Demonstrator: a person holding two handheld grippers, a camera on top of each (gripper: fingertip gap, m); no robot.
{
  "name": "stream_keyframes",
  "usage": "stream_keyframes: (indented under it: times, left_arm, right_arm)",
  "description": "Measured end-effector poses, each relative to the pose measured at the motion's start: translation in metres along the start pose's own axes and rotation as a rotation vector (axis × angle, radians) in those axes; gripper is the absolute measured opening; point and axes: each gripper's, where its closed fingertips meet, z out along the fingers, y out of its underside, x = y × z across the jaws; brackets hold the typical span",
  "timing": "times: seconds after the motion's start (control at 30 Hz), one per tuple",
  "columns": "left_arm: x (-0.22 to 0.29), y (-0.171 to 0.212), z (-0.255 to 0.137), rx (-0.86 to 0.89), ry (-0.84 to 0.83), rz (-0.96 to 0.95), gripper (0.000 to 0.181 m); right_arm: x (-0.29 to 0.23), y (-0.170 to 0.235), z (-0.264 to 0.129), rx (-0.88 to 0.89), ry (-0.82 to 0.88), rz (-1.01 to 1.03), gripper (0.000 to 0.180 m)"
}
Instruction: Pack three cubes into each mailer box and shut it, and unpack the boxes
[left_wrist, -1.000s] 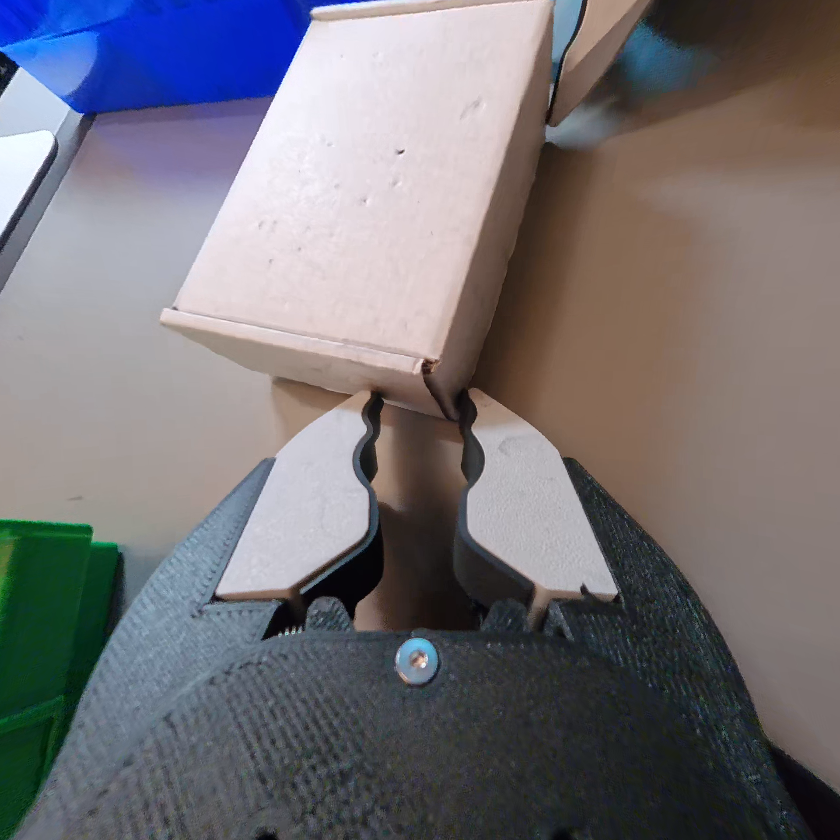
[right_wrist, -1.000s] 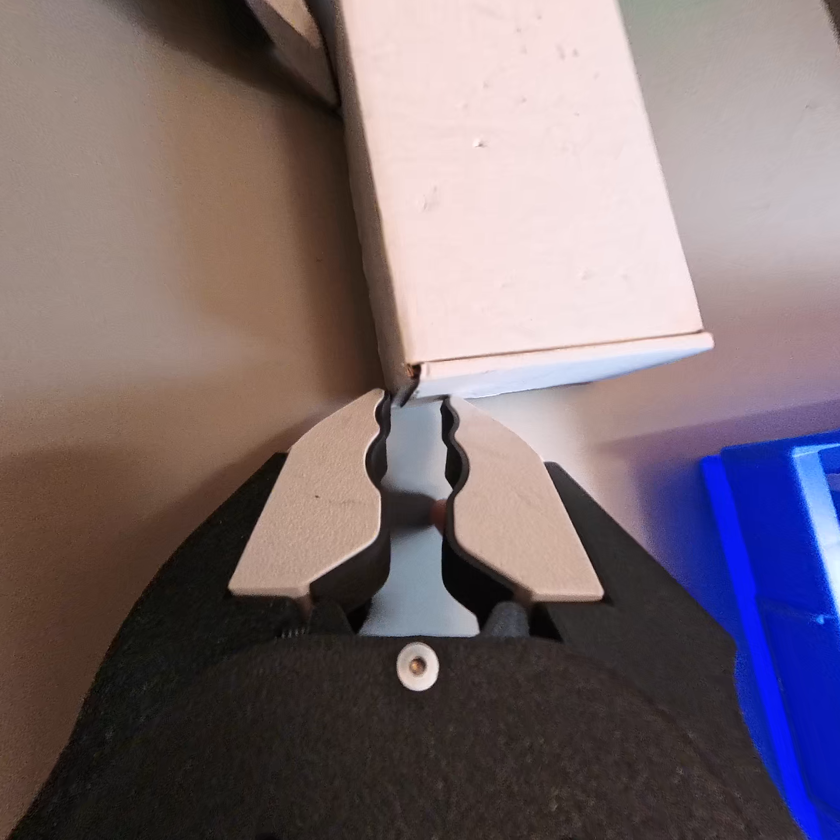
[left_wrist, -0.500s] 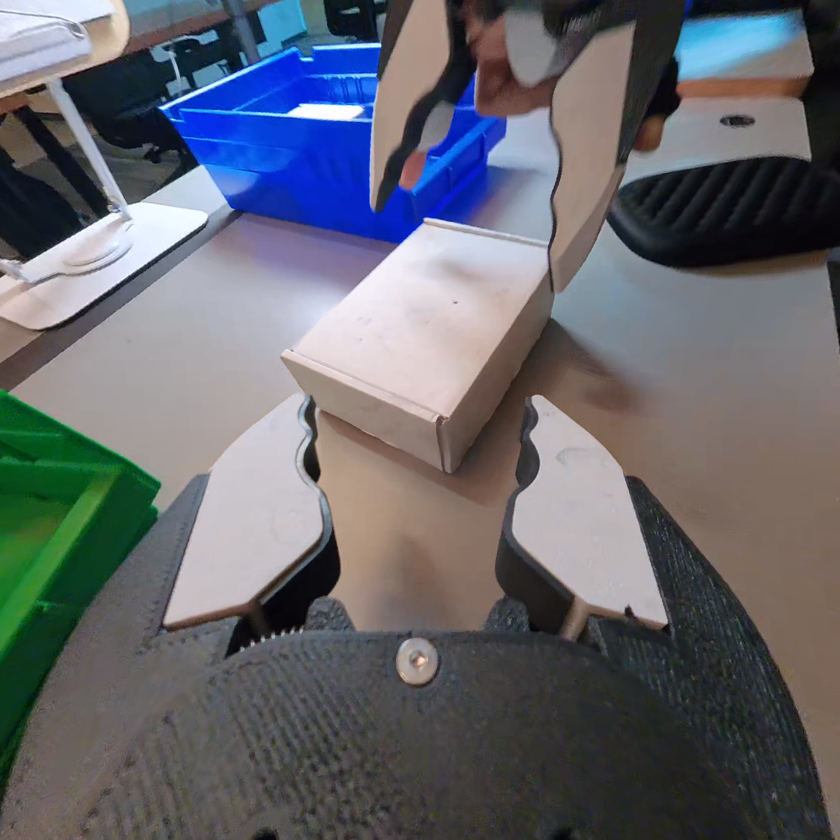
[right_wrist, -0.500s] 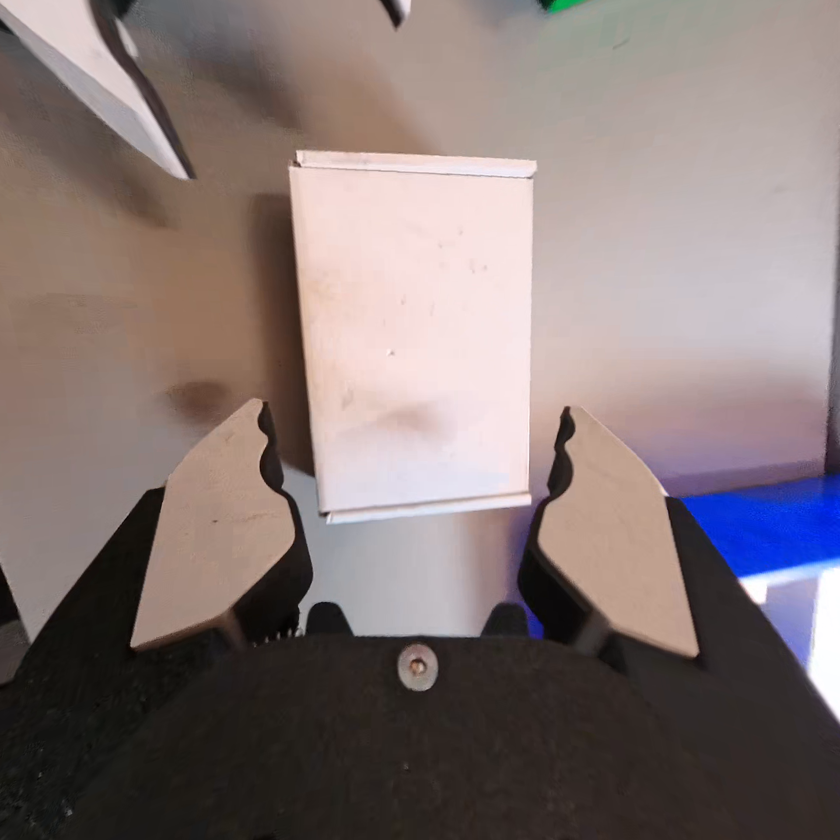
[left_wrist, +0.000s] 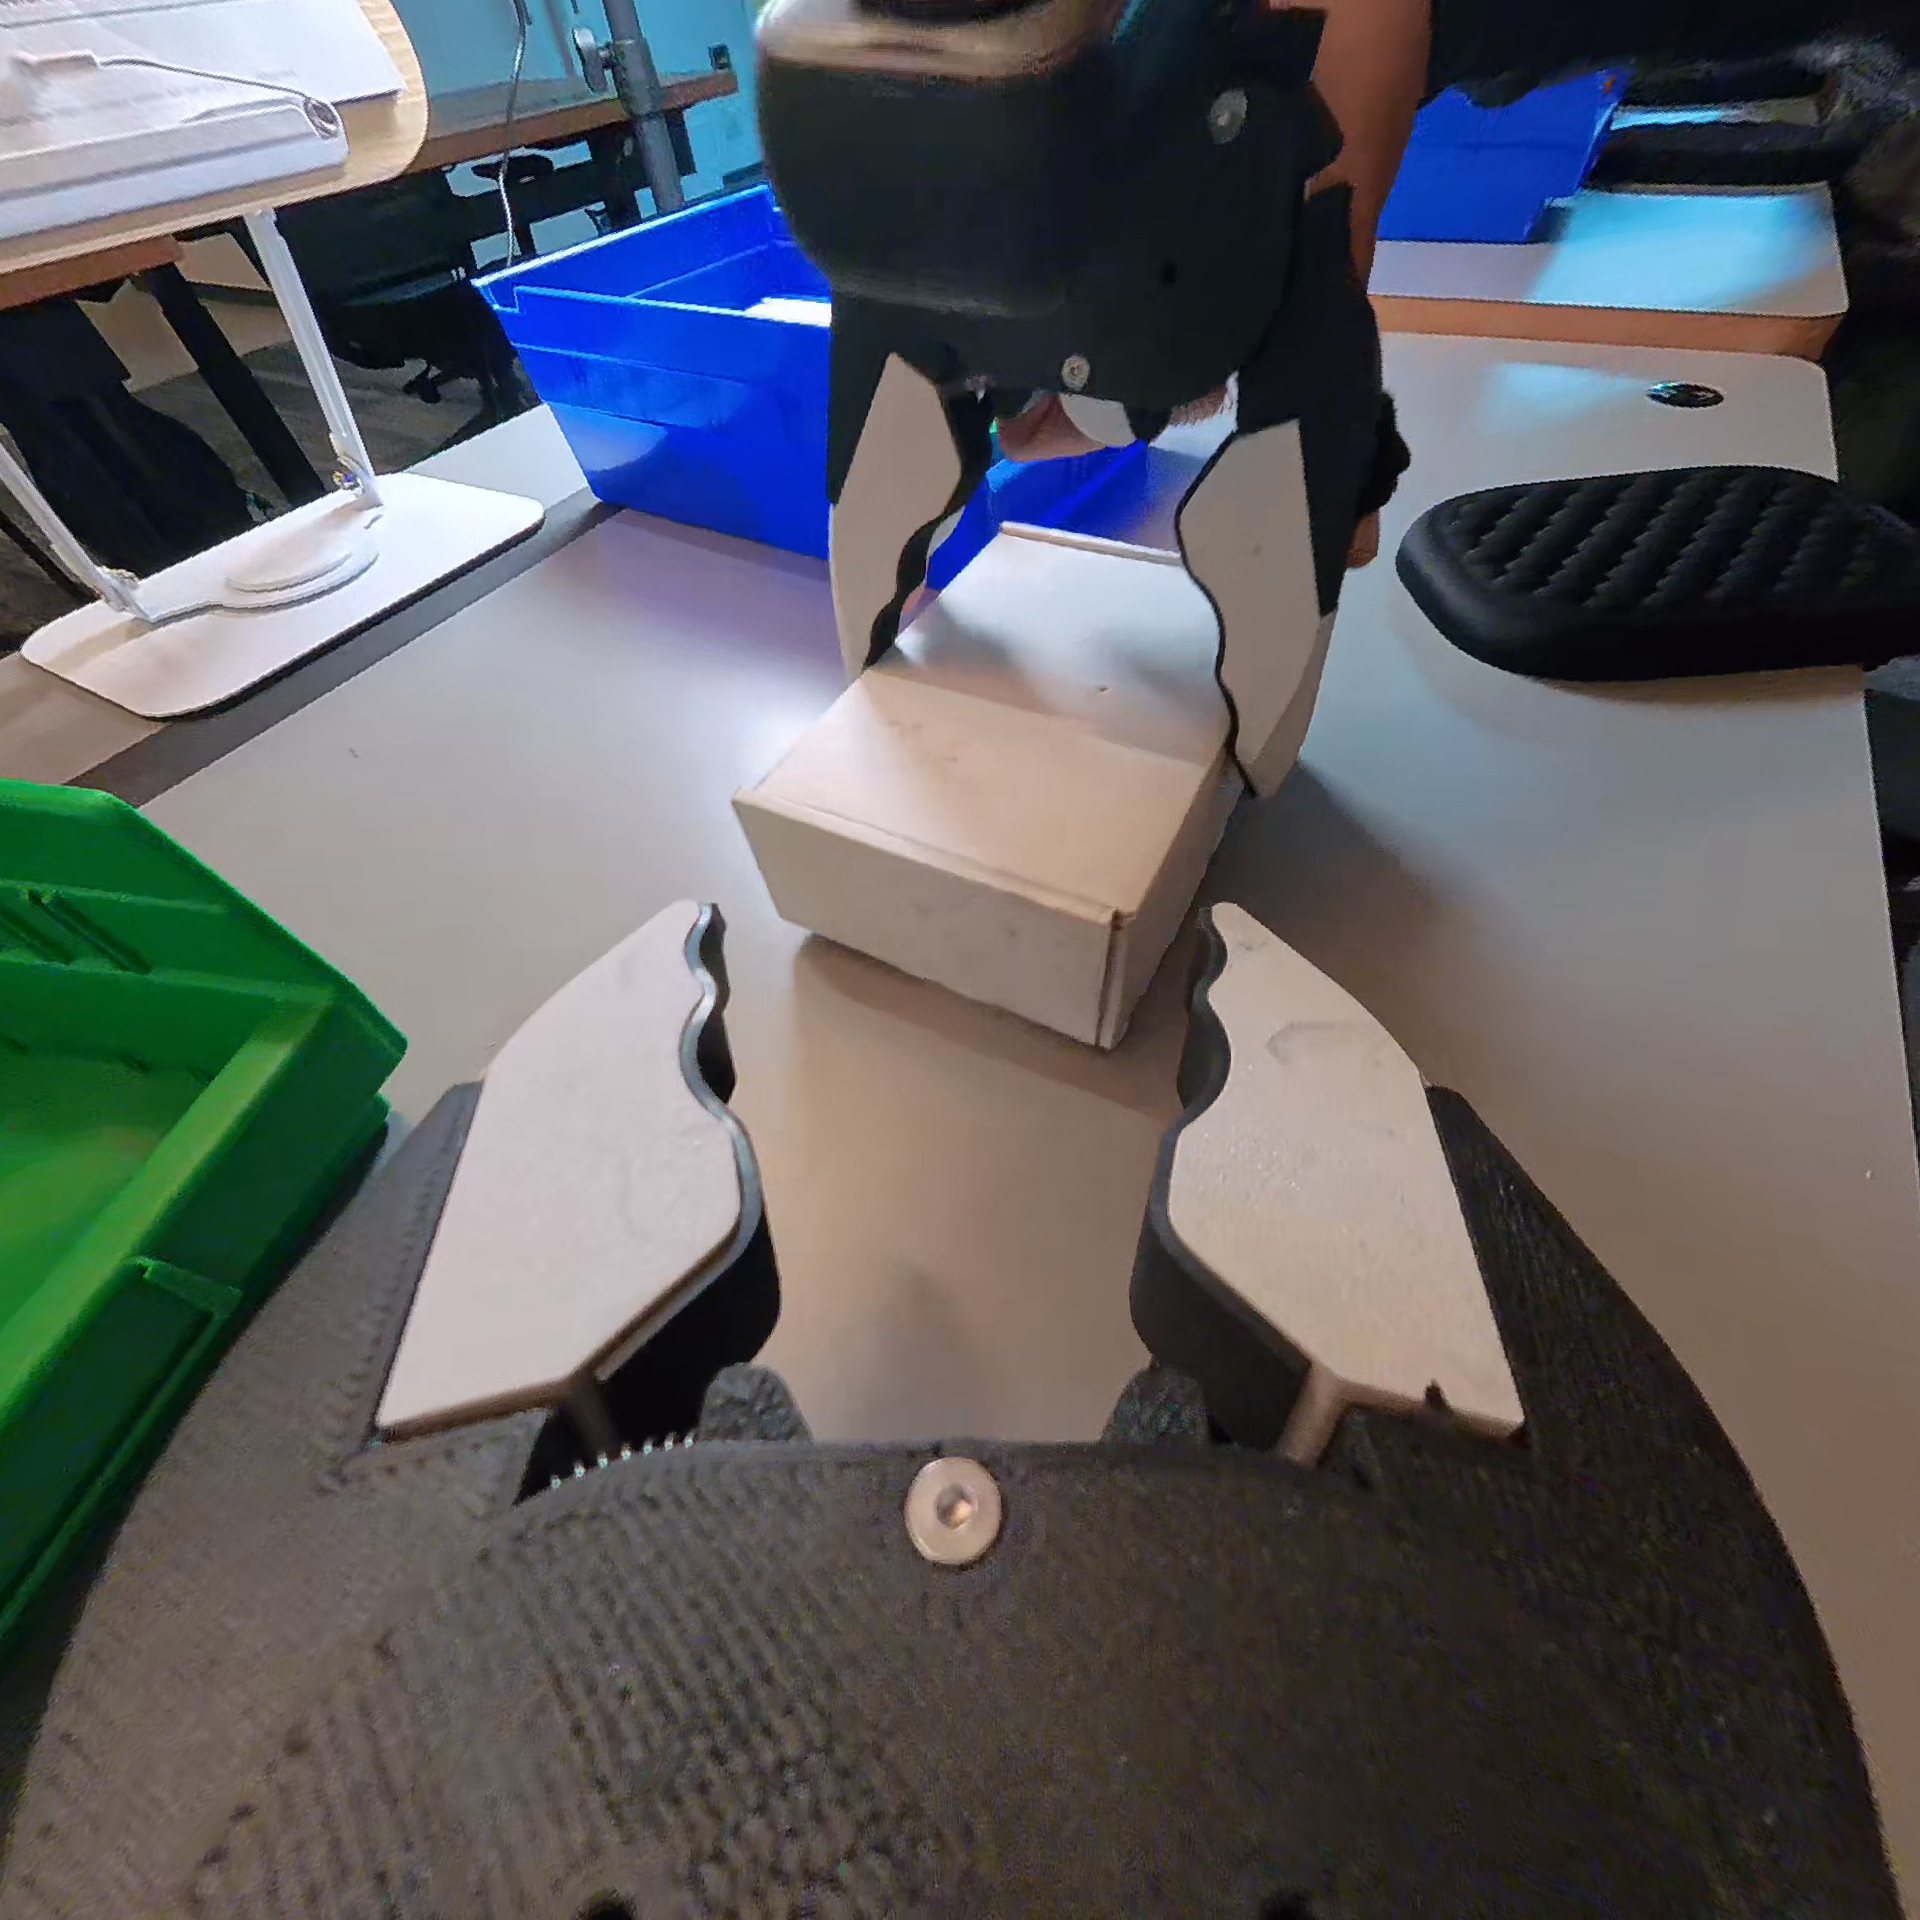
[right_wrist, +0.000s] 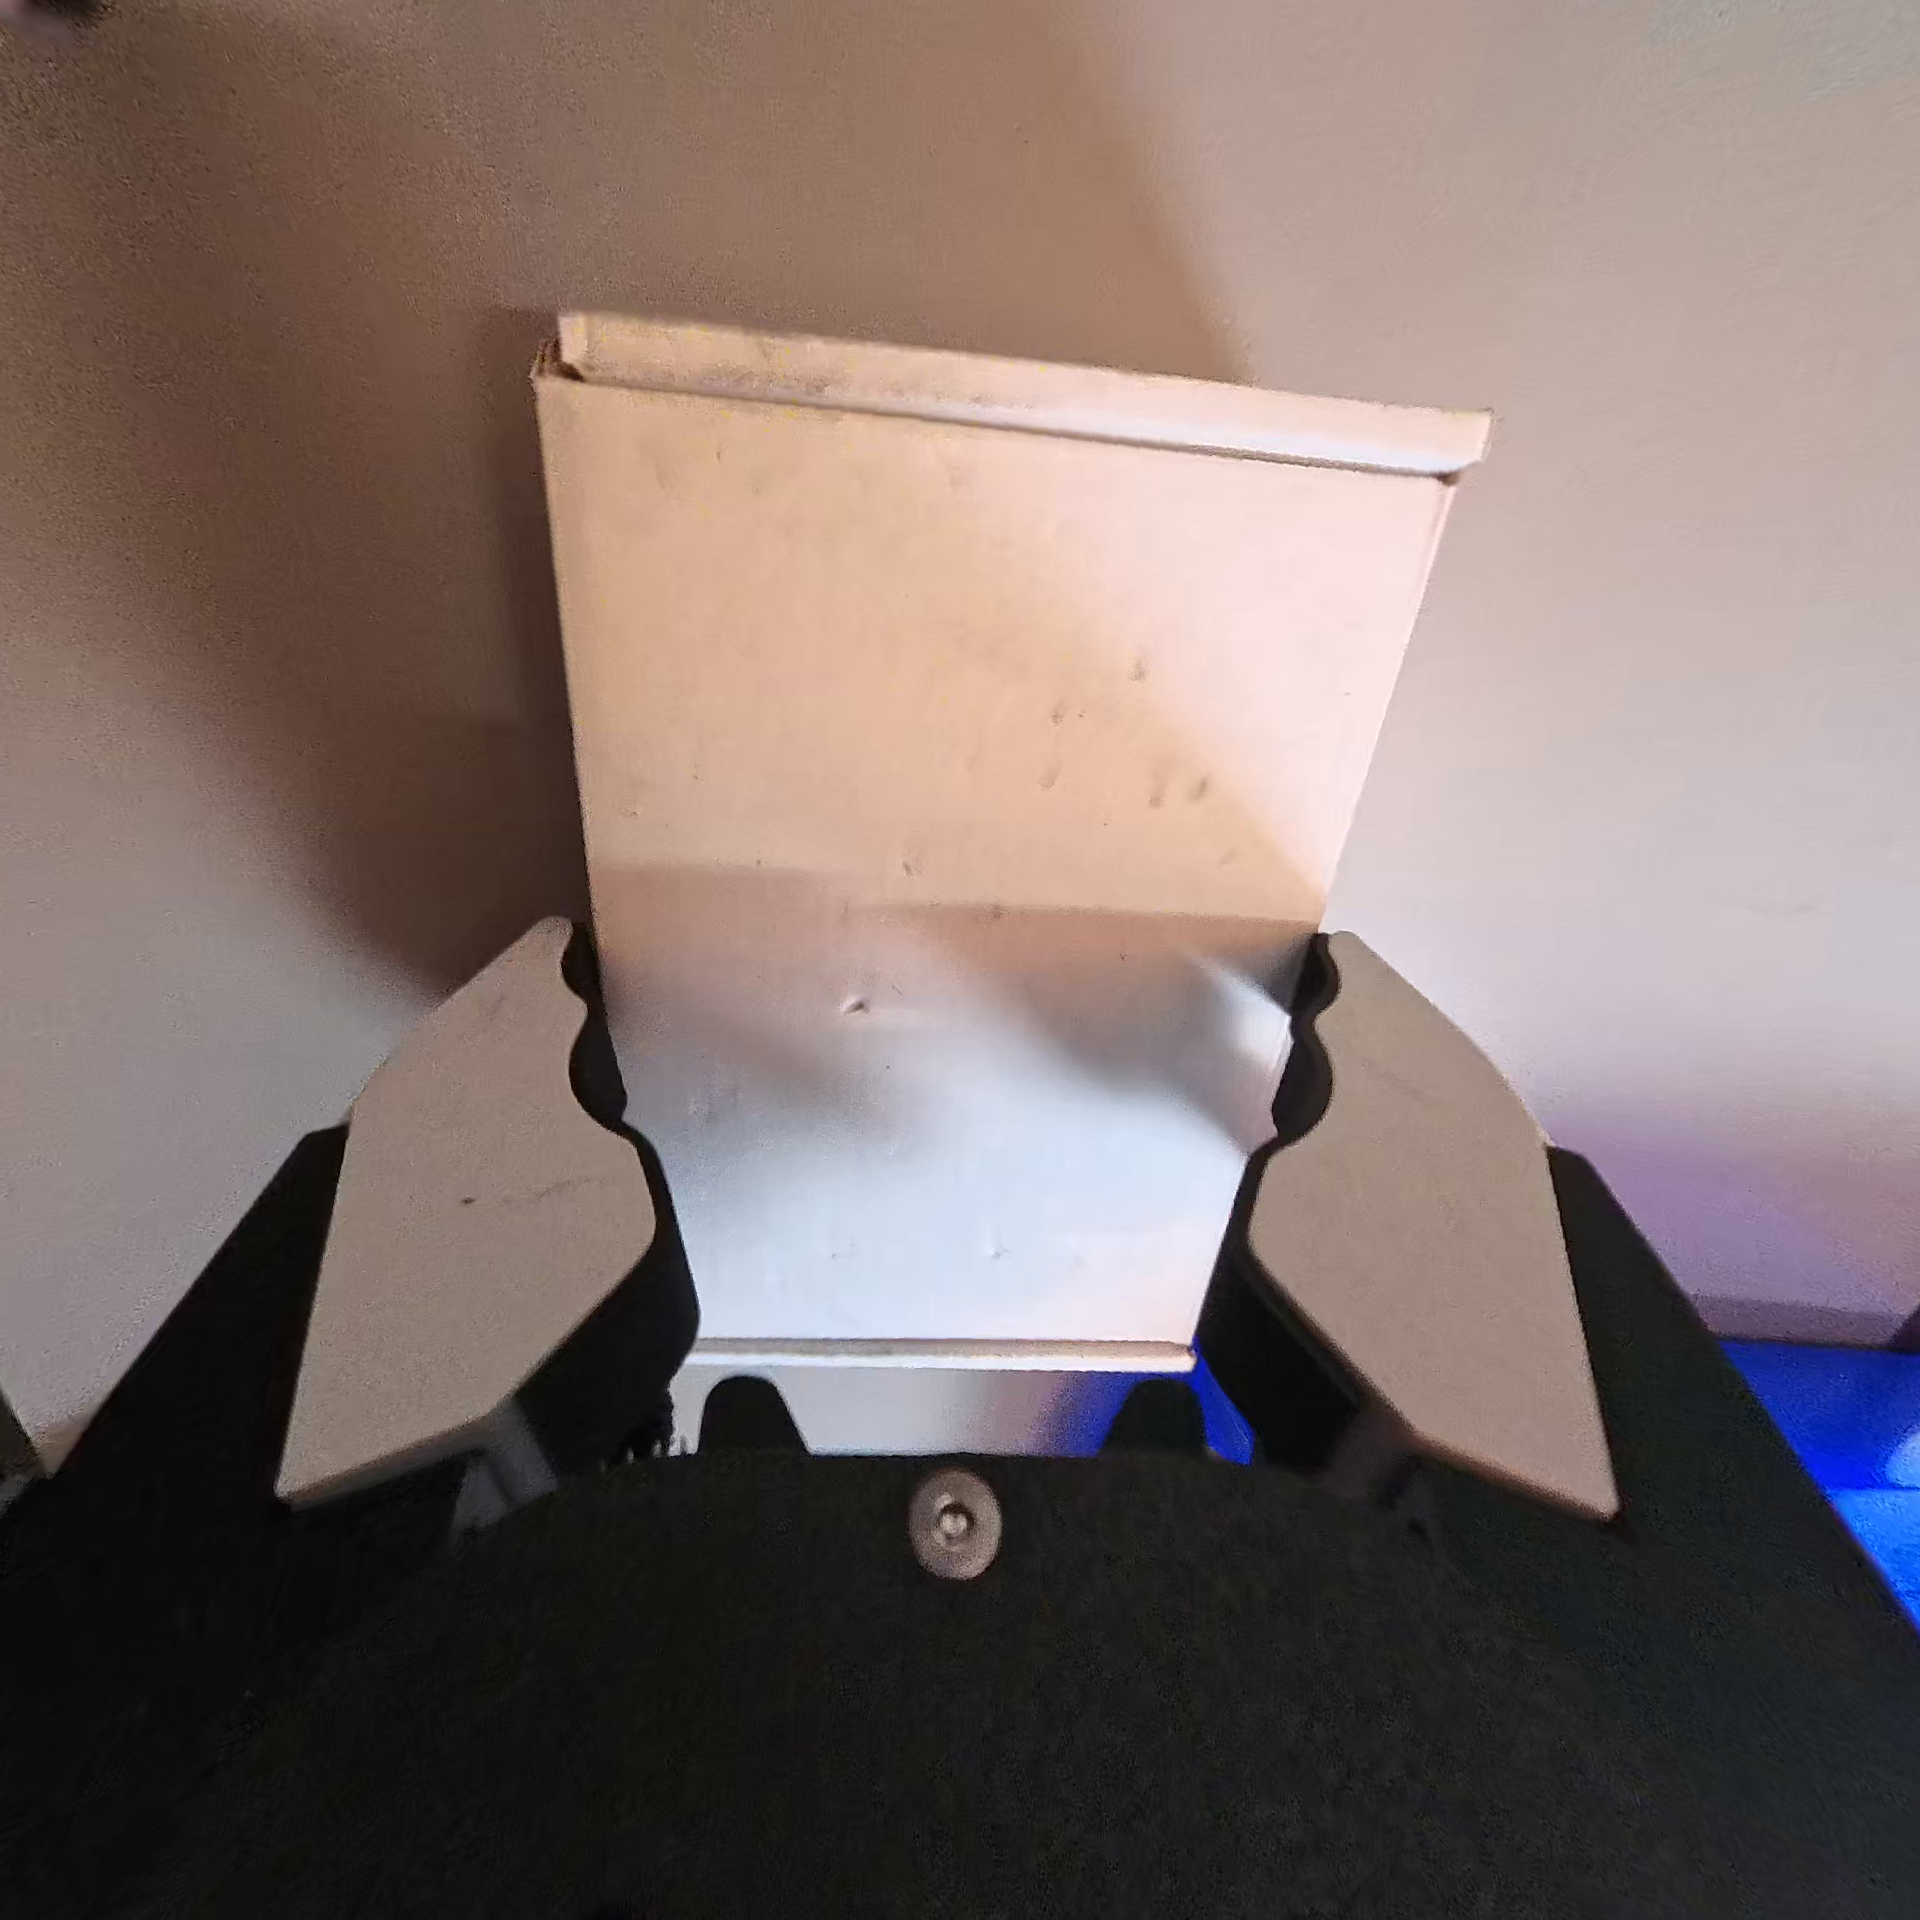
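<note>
A shut white cardboard mailer box (left_wrist: 966, 769) lies flat on the grey table (left_wrist: 1507, 935). My left gripper (left_wrist: 956, 925) is open and empty, low over the table, with its fingertips on either side of the box's near end and not touching it. My right gripper (left_wrist: 1060, 722) comes down from above at the box's far half, with one finger on each long side. In the right wrist view the right gripper (right_wrist: 940, 956) is wide open, and the box (right_wrist: 987, 644) fills the gap between its pads. No cubes are in view.
A green bin (left_wrist: 156, 1091) stands at the near left. A blue bin (left_wrist: 675, 395) stands behind the box and shows at the edge of the right wrist view (right_wrist: 1849, 1423). A white lamp base (left_wrist: 281, 582) is at the far left and a black mesh pad (left_wrist: 1662, 571) at the right. My right fingertips sit around 12 centimetres from my left ones.
Both grippers have opened and pulled back from the box's ends. The right gripper has come down over the box and now straddles its sides. The box lies flat on the table.
</note>
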Motion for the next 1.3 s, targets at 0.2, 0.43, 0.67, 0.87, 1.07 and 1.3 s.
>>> stream_keyframes:
  times: [0.2, 0.43, 0.67, 0.87, 1.07, 1.3]
  left_arm:
    - [0.000, -0.001, 0.000, 0.005, -0.008, 0.006, 0.086]
    - [-0.004, -0.001, 0.000, 0.001, -0.027, 0.004, 0.086]
    - [-0.011, 0.001, 0.000, 0.000, -0.048, -0.037, 0.085]
    - [-0.014, -0.004, -0.001, 0.042, -0.064, -0.052, 0.082]
    - [-0.022, -0.012, -0.004, 0.099, -0.097, -0.073, 0.079]
    - [-0.026, -0.009, 0.000, 0.095, -0.099, -0.089, 0.078]
  right_arm:
    - [0.013, 0.023, -0.059, 0.086, 0.063, 0.032, 0.123]
    - [0.090, 0.119, -0.154, 0.039, 0.260, 0.200, 0.124]
    - [0.175, 0.217, -0.148, -0.137, 0.335, 0.290, 0.123]
    - [0.226, 0.250, -0.108, -0.237, 0.293, 0.249, 0.124]
    - [0.253, 0.250, -0.080, -0.264, 0.245, 0.164, 0.124]
    - [0.268, 0.258, -0.080, -0.329, 0.286, 0.106, 0.114]
